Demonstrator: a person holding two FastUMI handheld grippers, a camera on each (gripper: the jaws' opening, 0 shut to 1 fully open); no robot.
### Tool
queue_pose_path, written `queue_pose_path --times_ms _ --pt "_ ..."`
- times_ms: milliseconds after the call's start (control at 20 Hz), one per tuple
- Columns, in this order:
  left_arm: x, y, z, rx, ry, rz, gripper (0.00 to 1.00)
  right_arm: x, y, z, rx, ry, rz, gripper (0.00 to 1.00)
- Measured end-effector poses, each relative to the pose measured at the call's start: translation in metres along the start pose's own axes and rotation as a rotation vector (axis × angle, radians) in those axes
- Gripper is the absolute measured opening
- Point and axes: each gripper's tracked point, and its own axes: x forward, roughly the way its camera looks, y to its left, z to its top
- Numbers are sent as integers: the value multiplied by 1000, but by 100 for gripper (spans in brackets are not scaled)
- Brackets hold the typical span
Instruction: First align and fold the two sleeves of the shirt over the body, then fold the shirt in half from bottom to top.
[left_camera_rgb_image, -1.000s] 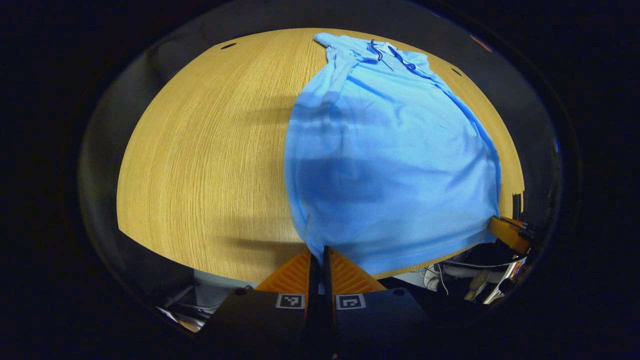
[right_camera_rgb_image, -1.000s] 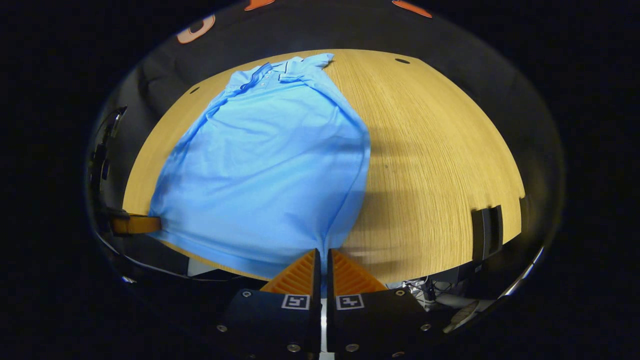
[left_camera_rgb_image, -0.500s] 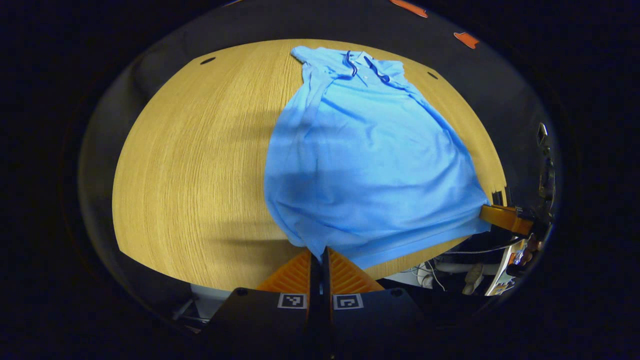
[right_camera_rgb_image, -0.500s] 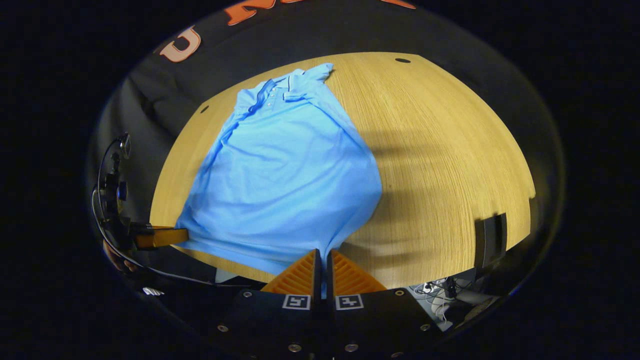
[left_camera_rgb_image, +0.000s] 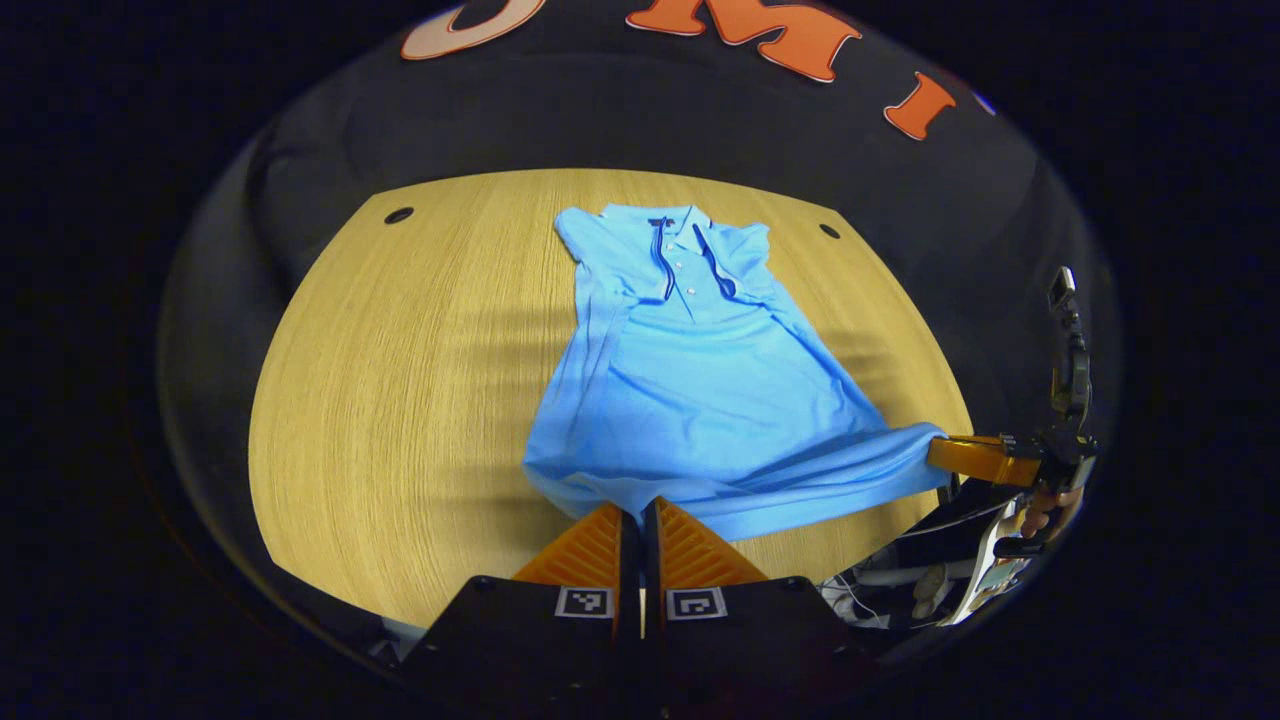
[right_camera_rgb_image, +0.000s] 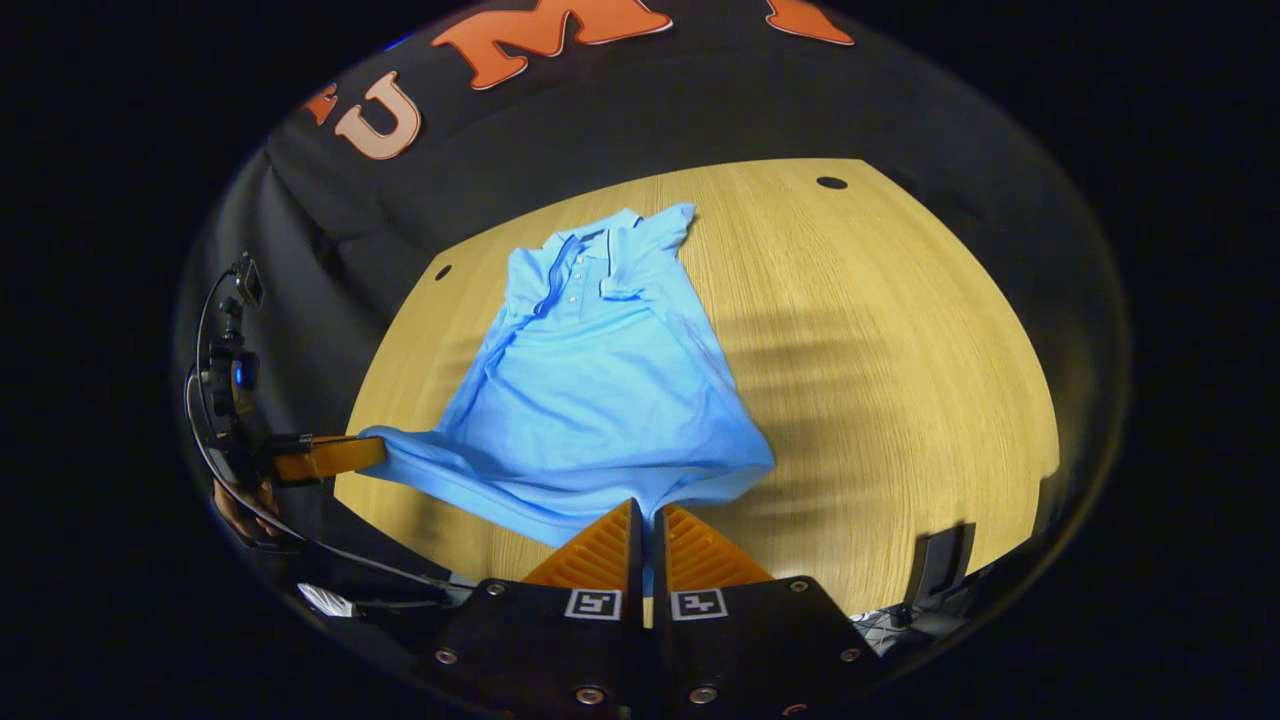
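No brand or readable writing shows on the shirt (left_camera_rgb_image: 700, 400); each gripper body carries two small square black-and-white coded tags near the base of its fingers. The shirt is a light blue polo of soft knit cloth, with a darker-trimmed collar and a short placket with small pale buttons, lying in the middle of the left gripper view and centre-left of the right gripper view. Its collar end rests flat on the desk (left_camera_rgb_image: 400, 400), a rounded pale wood-grain top with small dark round holes near its far edge. The sleeves are folded in over the body.

The left gripper (left_camera_rgb_image: 640, 515), at the bottom centre of its view, has its ridged wedge-shaped jaws pinched together on one bottom corner of the hem. The right gripper (right_camera_rgb_image: 645, 515) likewise has its jaws closed tight on the other hem corner. The hem between them hangs stretched and slightly creased above the desk's near edge.
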Motion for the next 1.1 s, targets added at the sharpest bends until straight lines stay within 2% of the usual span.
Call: queue_pose_path --times_ms 350,650,900,1100 --pt "22 16 77 78 -12 -45 6 14 2 67 -41 14 -17 4" --pt "67 21 142 166 0 -73 5 50 -3 126 -98 57 -37 4" --pt "109 30 203 183 -50 -63 6 90 -9 189 -123 43 -60 4" --pt "134 53 252 140 -94 -51 5 124 -16 228 -104 30 -69 4"
